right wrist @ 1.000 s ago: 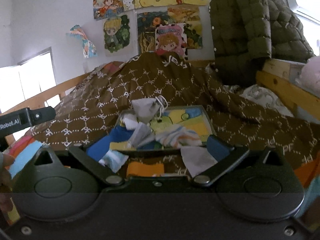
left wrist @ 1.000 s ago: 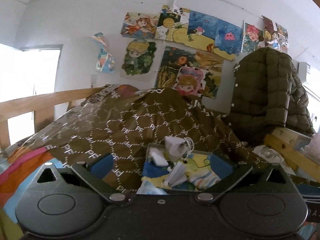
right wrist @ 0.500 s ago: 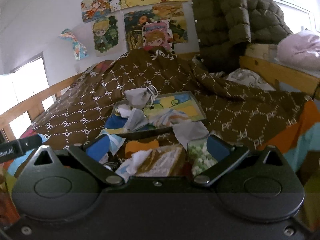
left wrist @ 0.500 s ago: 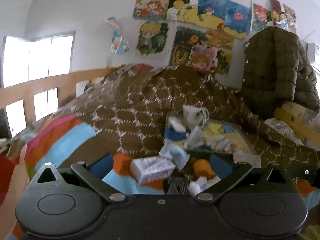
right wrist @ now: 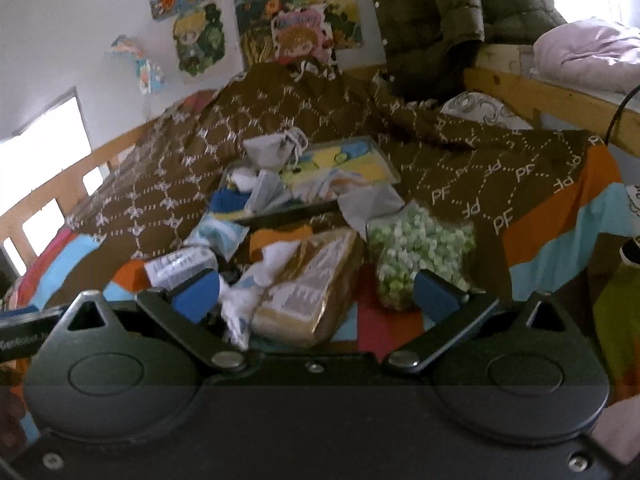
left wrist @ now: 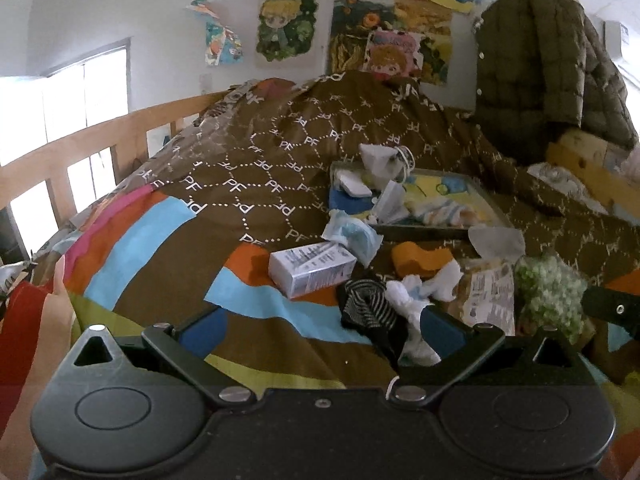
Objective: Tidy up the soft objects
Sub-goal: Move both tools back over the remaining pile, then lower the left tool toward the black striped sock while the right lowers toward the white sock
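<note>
A shallow tray point(left wrist: 424, 234) with a cartoon print sits on the brown bedspread and holds socks, a grey pouch and folded cloths. In front of it lie a black striped sock point(left wrist: 366, 308), a white sock point(left wrist: 416, 296), an orange cloth point(left wrist: 420, 258) and a blue-white packet point(left wrist: 352, 236). My left gripper point(left wrist: 324, 328) is open, with the striped sock just inside its right finger. My right gripper point(right wrist: 316, 292) is open above a wrapped bread pack point(right wrist: 308, 292), with the white sock point(right wrist: 256, 280) by its left finger and the tray point(right wrist: 280, 216) beyond.
A white carton point(left wrist: 312, 268) lies left of the pile. A bag of green pellets point(right wrist: 416, 256) lies to its right. A wooden bed rail point(left wrist: 80, 148) runs along the left. A green quilted jacket point(left wrist: 532, 68) hangs at the back right.
Both grippers have drawn back from the tray and tilted down. The pile in front of the tray has come into view. Both stay open.
</note>
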Tool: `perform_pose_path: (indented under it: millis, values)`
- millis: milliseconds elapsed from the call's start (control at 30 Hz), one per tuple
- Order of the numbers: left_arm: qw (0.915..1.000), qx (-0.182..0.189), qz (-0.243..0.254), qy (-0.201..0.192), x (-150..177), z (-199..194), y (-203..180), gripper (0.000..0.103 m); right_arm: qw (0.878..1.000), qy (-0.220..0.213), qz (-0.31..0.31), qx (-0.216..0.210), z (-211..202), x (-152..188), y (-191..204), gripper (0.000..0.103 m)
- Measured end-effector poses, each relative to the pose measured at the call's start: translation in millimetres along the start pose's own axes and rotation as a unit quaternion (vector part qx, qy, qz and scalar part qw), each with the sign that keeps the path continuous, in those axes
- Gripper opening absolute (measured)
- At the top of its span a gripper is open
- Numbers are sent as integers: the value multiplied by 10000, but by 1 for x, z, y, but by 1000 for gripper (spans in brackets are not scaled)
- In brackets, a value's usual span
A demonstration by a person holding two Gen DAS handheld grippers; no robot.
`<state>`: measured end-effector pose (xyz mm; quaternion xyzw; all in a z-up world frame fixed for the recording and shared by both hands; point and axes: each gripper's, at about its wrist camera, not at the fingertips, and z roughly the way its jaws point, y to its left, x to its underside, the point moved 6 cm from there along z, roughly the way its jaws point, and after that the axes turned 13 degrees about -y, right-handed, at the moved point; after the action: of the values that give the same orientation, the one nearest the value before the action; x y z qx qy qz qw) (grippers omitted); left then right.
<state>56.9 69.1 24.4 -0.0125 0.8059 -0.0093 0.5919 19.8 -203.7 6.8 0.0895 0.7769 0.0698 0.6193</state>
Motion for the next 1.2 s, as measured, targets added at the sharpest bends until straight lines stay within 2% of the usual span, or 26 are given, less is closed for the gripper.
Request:
perform_pose_path:
  millis: [100,300,567,633,700,800,900,967,1067,1200]
  values:
    - [9997,-32,120,205,5,3,-2,102,9998,159,-121,-90,1,4,8,102]
    - [9989,-247,56,393,9,8,4,102,9983,383,-340,-282,9,10,25,102]
    - [9977,-257,85,619,13,13,3,102,9982,370,-402,-258,16,7,27,102]
    - [9972,-180,118,717,13,17,1,102,9980,391,-426,-264,17,6,26,102]
    - [9965,-79,235,799,11,22,-1,102,9971,520,-349,-440,21,5,27,102]
    - [9953,62,639,727,2,31,-4,102,9949,762,-301,-590,30,6,27,102]
    - [9913,273,1101,671,-8,40,-6,102,9917,1045,-269,-694,39,9,27,102]
    - [9881,403,1319,683,-10,46,-5,102,9907,1182,-299,-606,46,11,24,102]
    - [9822,611,1644,679,-11,56,-2,102,9907,1184,-259,-619,54,10,21,103]
    - [9755,931,1863,706,-7,74,3,102,9875,1293,-260,-858,70,5,22,103]
